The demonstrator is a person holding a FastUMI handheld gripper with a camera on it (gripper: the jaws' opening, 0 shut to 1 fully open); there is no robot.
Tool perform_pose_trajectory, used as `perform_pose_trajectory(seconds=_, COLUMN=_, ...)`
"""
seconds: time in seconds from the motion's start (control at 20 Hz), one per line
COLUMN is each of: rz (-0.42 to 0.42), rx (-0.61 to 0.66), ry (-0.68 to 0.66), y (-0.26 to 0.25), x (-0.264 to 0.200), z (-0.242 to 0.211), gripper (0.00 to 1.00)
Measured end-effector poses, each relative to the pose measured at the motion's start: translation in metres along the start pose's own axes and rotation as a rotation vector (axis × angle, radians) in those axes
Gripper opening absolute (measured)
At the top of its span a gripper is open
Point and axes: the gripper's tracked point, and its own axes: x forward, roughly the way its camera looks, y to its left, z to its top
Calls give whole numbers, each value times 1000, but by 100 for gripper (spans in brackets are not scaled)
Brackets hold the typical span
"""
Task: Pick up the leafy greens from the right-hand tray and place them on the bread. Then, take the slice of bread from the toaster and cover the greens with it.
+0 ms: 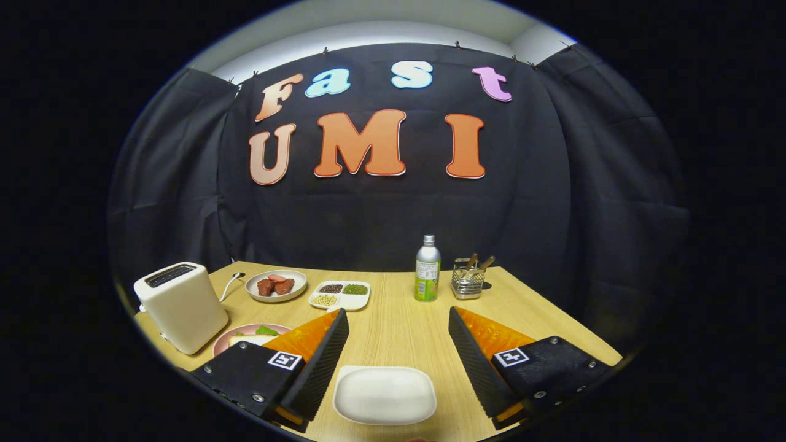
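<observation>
we see our gripper (pixel 398 319) with ribbed black fingers spread wide above a smooth white rounded tray (pixel 385 395). the leafy greens (pixel 266 331) lie on bread on a pink plate (pixel 226 340) beside the cream boxy toaster (pixel 182 305).

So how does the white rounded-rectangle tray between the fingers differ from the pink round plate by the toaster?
The white rounded-rectangle tray is bare on top; the pink round plate carries pale bread with a green leaf on it. The tray lies between the open gripper fingers in full view; the plate sits beside the cream toaster, partly hidden by one finger. Both rest flat on the wooden table.
</observation>
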Motion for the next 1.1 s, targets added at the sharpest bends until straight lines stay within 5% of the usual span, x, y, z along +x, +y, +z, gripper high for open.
perform_pose_trajectory(seconds=1.1, rz=-18, rx=11, ry=-54, y=-29, x=-24, z=2, gripper=98)
